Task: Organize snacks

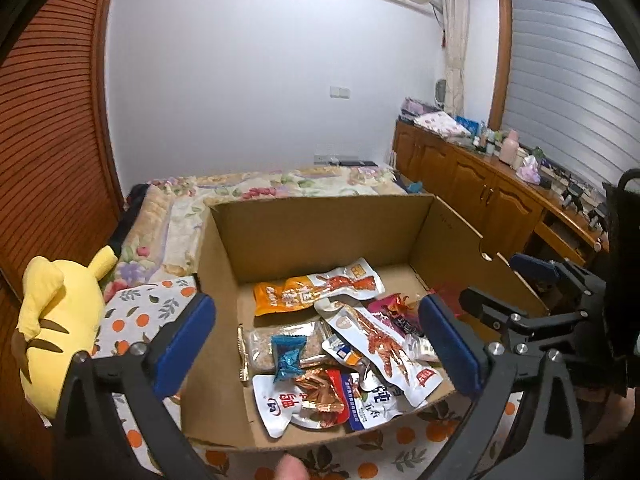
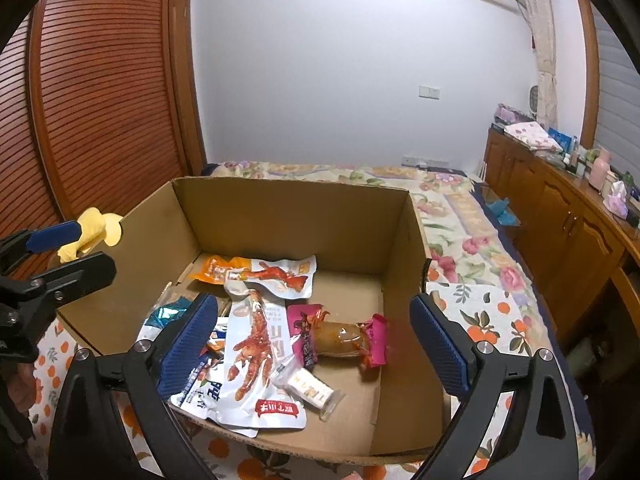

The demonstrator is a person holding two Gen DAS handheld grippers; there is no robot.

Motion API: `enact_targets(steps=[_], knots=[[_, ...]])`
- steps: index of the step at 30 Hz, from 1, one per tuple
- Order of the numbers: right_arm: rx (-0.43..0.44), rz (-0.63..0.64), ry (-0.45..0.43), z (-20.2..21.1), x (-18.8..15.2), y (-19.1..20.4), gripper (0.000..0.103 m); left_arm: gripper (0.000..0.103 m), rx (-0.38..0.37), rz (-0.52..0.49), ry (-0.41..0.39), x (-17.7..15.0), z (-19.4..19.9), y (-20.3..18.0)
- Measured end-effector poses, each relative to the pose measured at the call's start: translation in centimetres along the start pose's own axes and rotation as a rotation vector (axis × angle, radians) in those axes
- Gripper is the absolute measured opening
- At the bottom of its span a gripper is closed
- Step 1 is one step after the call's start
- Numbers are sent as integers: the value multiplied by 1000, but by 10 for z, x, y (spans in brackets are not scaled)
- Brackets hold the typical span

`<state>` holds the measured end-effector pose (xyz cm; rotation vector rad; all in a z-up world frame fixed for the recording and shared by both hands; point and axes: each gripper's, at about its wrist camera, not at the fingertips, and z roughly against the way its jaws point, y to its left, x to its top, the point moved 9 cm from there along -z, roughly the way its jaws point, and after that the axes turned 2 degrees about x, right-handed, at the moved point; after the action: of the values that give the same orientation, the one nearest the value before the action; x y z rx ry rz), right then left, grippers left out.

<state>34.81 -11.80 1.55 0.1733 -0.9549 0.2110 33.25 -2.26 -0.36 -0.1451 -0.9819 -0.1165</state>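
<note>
An open cardboard box stands on a bed and holds several snack packets. Among them are an orange packet, a white chicken-feet packet, a blue candy, a pink-wrapped sausage and a small white packet. My left gripper is open and empty above the box's near left part. My right gripper is open and empty above the box's near side. The right gripper also shows in the left wrist view.
A yellow plush toy lies left of the box. The box sits on an orange-print cloth over a floral bedspread. Wooden cabinets with clutter run along the right; a slatted wardrobe stands on the left.
</note>
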Motion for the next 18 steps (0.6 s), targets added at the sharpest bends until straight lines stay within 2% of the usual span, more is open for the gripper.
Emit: enact_targets(steps=[11, 18], knots=[[6, -30, -54, 34, -3, -4, 99, 103, 47, 7, -81, 1, 44, 0], [-2, -63, -87, 62, -6, -10, 99, 103, 73, -39, -120, -1, 71, -9]])
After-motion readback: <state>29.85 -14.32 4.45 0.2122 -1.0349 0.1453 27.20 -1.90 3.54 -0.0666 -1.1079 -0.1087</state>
